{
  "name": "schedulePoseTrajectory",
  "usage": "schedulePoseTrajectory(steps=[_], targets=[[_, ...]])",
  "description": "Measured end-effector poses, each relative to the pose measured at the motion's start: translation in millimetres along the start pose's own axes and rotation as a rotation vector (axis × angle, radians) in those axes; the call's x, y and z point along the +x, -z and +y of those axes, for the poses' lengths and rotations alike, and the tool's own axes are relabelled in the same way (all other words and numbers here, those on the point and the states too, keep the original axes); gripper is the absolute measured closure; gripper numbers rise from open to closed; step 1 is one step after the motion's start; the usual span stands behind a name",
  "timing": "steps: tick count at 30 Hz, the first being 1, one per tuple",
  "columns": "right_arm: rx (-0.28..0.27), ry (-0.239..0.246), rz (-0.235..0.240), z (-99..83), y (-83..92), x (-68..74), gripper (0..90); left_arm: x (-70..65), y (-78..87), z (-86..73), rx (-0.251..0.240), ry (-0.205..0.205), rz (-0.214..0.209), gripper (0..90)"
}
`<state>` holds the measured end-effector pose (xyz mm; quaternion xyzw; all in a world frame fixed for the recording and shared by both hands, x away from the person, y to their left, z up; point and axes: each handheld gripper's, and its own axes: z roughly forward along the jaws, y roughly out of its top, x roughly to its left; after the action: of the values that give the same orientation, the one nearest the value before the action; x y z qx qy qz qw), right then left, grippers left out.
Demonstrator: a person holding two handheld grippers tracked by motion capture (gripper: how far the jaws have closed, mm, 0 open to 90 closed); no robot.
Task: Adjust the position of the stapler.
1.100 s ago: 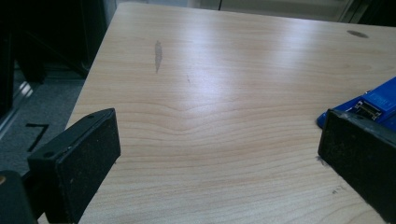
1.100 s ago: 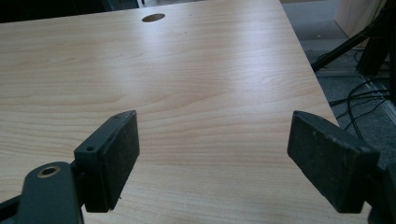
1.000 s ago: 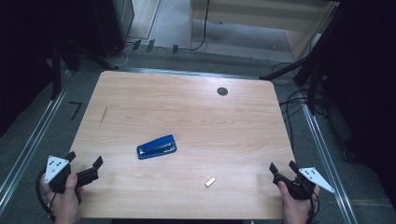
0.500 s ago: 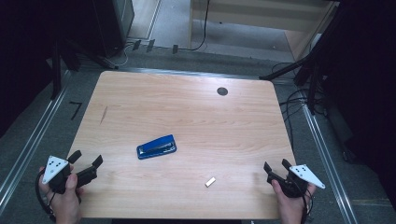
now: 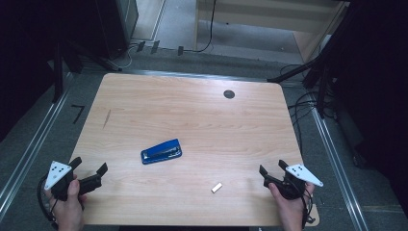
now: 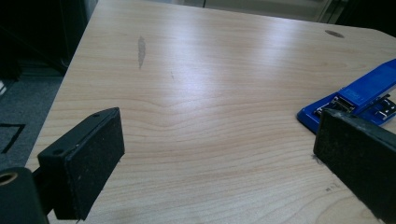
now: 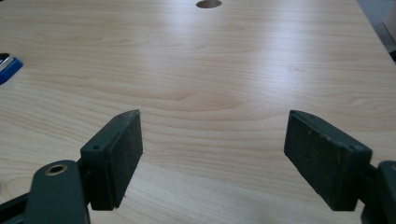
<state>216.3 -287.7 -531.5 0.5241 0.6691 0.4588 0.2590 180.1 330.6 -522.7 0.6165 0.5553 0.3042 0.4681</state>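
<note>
**Two open grippers, a stapler between them**

A blue stapler (image 5: 161, 151) lies flat on the wooden table (image 5: 192, 110), a little left of the middle and turned at a slant. Nothing touches it. Just in front of it and to the right, nearer the person, sits a small white block (image 5: 217, 187) (too small to tell what it is).

The left gripper (image 5: 89, 168) is held low at the near left corner of the table, its jaws spread wide with only bare wood between them; they have just been opening again after a brief partial closing. In the left gripper view the stapler (image 6: 362, 95) shows near the far jaw, apart from it.

The right gripper (image 5: 272, 169) hovers at the near right edge, well apart from the stapler, jaws also spread wide and holding nothing. In the right gripper view a corner of the stapler (image 7: 7, 67) peeks in at the left edge, and a dark round hole (image 7: 208, 4) in the tabletop shows far ahead.

A dark smudge (image 5: 107, 118) marks the wood toward the left side.
</note>
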Motion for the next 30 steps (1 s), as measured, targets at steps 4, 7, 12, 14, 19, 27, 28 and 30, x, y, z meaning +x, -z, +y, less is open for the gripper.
schedulePoseTrajectory(steps=[4,7,12,14,19,27,28,30], targets=[[0.014,0.043,0.010,7.0,-4.2,11.6,19.3,-0.9,-1.0,0.4,0.012,-0.015,-0.001,0.6],[0.024,0.055,0.033,15.7,-11.0,21.2,18.9,0.1,-2.4,1.1,0.015,-0.006,-0.008,0.0],[0.016,0.064,0.049,26.5,-16.6,28.6,18.7,0.8,-1.7,0.8,0.010,0.002,-0.008,0.0],[0.009,0.063,0.050,33.6,-19.5,32.6,19.1,1.0,-1.7,0.9,0.011,0.006,-0.003,0.0],[0.005,0.070,0.054,41.4,-25.7,40.2,19.9,0.9,-1.8,0.9,0.013,0.005,-0.005,0.0],[0.022,0.052,0.086,43.5,-32.9,43.8,33.3,0.2,-2.2,0.9,0.013,0.003,0.005,0.0],[0.022,0.052,0.086,43.5,-32.9,43.8,33.3,0.2,-2.2,0.9,0.013,0.003,0.005,0.0],[0.036,0.050,0.092,45.0,-35.1,46.7,39.8,0.3,-2.1,1.0,0.014,0.004,0.007,0.0]])
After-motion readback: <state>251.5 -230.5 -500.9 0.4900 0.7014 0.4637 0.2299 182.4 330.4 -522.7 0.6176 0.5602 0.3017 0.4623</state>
